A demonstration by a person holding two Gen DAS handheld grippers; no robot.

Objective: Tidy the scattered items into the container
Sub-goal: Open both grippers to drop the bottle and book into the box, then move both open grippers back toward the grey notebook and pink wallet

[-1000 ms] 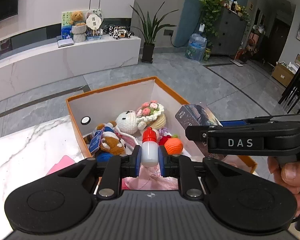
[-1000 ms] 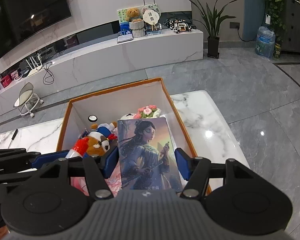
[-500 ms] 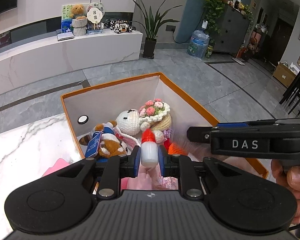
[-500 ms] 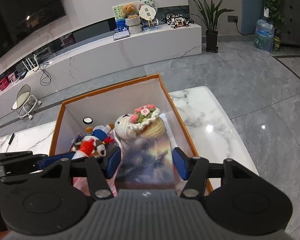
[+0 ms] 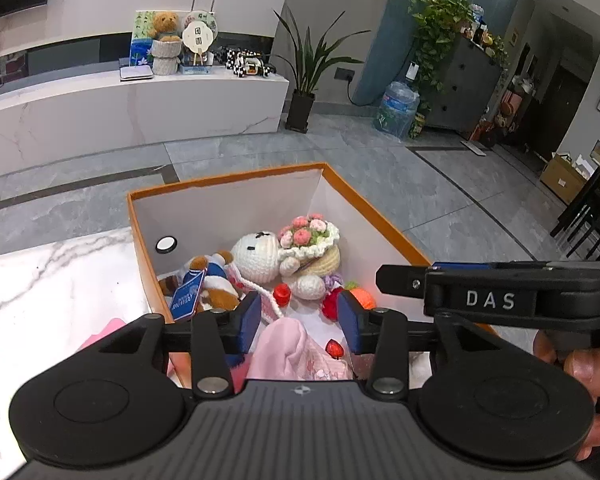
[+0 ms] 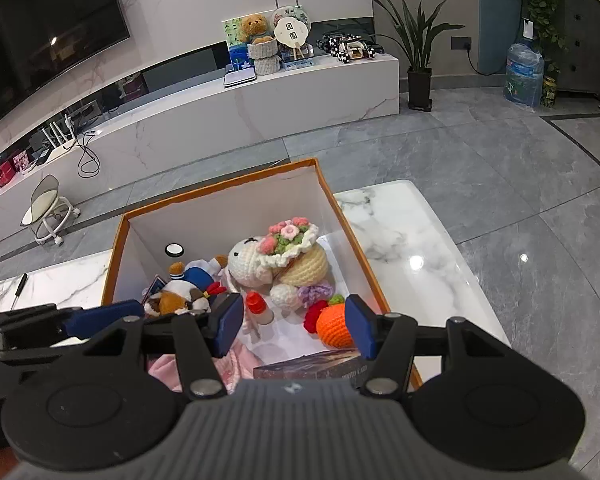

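An orange-rimmed box point(image 5: 228, 178) point(image 6: 220, 184) with white inner walls stands on a marble table. Inside lie a white crochet doll with a flower bouquet point(image 5: 278, 252) point(image 6: 276, 258), a brown plush point(image 5: 212, 292), a small red-capped white bottle point(image 5: 281, 295) point(image 6: 259, 309), an orange crochet ball point(image 6: 334, 324), pink cloth point(image 5: 296, 350) and a dark picture box point(image 6: 312, 366) at the near edge. My left gripper point(image 5: 299, 320) is open and empty over the box's near side. My right gripper point(image 6: 294, 324) is open and empty above the box, seen from the side in the left wrist view point(image 5: 480, 296).
The marble table point(image 6: 412, 248) extends right and left of the box. A black pen-like tool point(image 6: 19, 286) lies on the table at the left. A pink item point(image 5: 108, 330) lies beside the box. Beyond are grey floor and a white TV bench point(image 6: 300, 92).
My left gripper opened and the red-capped bottle dropped into the box. My right gripper let go of the picture box, which now lies in the box near its front edge.
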